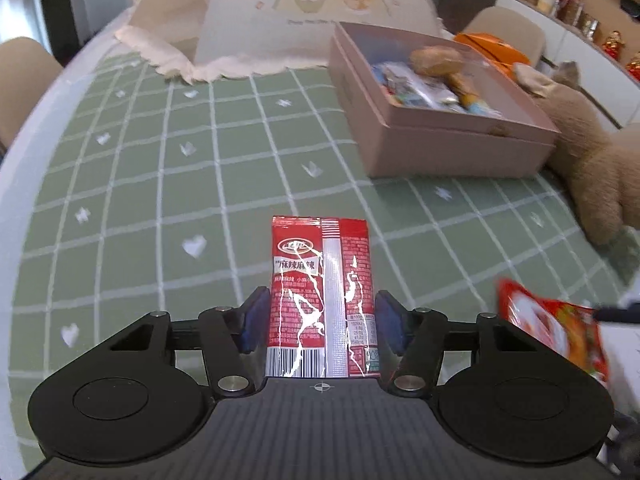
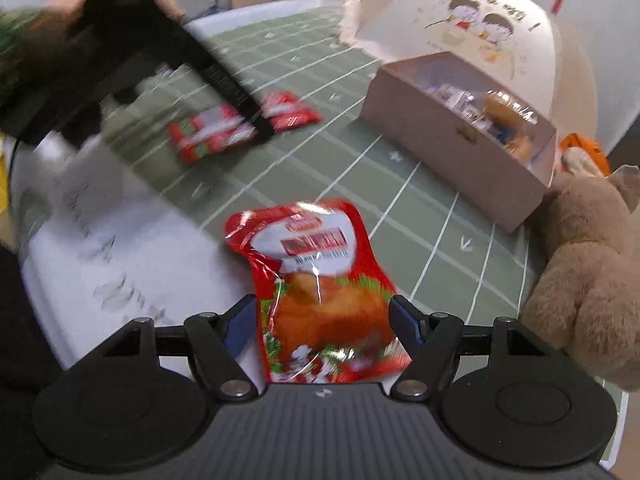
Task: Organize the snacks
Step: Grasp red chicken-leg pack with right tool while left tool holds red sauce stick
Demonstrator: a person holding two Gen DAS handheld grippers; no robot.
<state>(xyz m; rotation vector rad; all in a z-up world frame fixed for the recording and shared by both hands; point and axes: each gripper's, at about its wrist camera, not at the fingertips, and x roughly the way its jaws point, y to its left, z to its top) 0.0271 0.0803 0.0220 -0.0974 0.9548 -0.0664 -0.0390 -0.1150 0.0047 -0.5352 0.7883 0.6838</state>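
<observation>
A red spicy-strip packet (image 1: 320,280) lies flat and uncrumpled on the green checked cloth (image 1: 160,200). My left gripper (image 1: 320,294) is open, with a blue pad close by each long edge of the packet. In the right wrist view it is a blurred black shape, one finger (image 2: 240,96) over red packets (image 2: 208,136) on the cloth. My right gripper (image 2: 323,300) is shut on a crinkled red chicken-snack packet (image 2: 320,280), held tilted above the table's white edge. The same packet (image 1: 552,328) shows at the right of the left wrist view.
A pink box (image 1: 440,148) (image 2: 440,136) holding several snacks stands at the far right, a tan plush toy (image 1: 592,168) (image 2: 588,280) against it. Behind is a domed cartoon-printed cover (image 1: 312,12) (image 2: 480,20), and an orange item (image 1: 492,48). A person's hand (image 2: 44,48) is blurred.
</observation>
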